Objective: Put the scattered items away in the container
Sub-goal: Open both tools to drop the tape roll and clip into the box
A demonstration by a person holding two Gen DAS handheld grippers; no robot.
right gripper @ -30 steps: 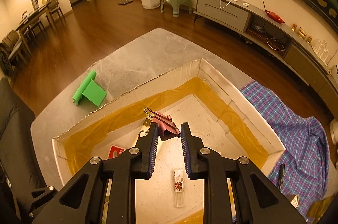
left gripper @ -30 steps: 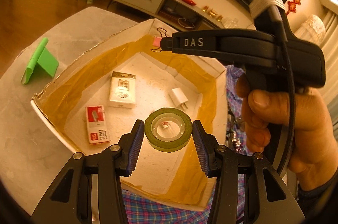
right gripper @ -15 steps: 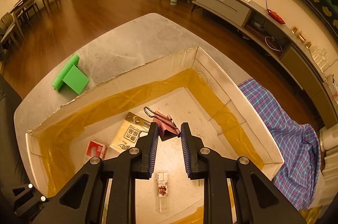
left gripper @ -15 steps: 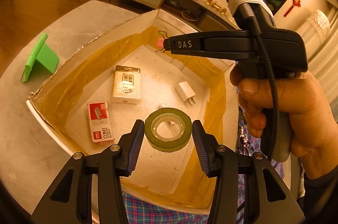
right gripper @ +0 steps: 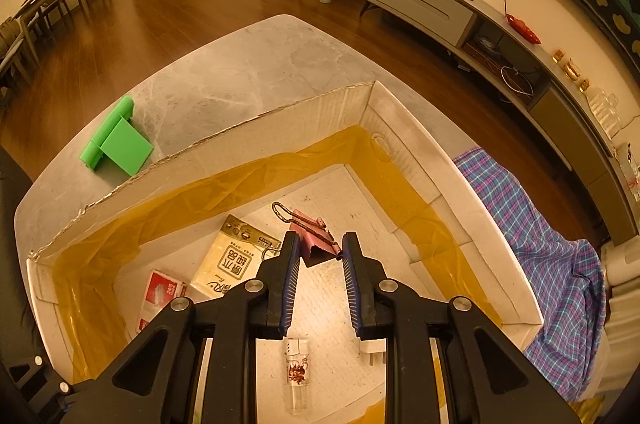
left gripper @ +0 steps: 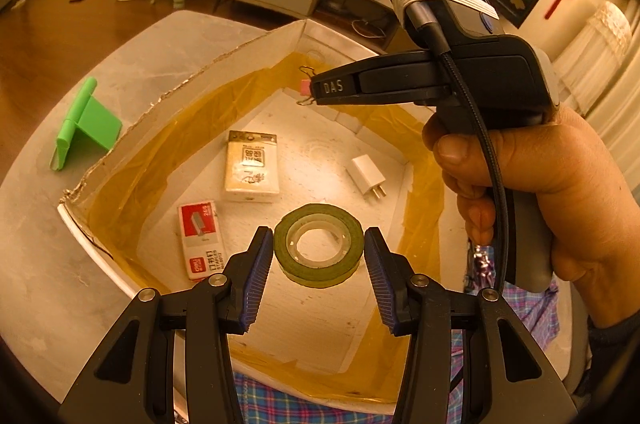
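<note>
Two blue-padded fingers of the left tongs [left gripper: 318,278] clench a round green tape roll [left gripper: 319,244] between their tips, above the white cardboard box with yellow lining [left gripper: 192,140]. In the right view, the right tongs [right gripper: 318,284] grasp a pink metal binder clip [right gripper: 310,236] at their tips, over the box's floor.

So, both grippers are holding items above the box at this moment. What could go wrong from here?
1. The pink metal binder clip sits only at the tips of the right gripper, so it could twist or slip out early.
2. If released here, the green roll of tape in the left gripper may bounce or roll inside the white cardboard box.
3. The green plastic stand lies outside the box and could be forgotten.
</note>
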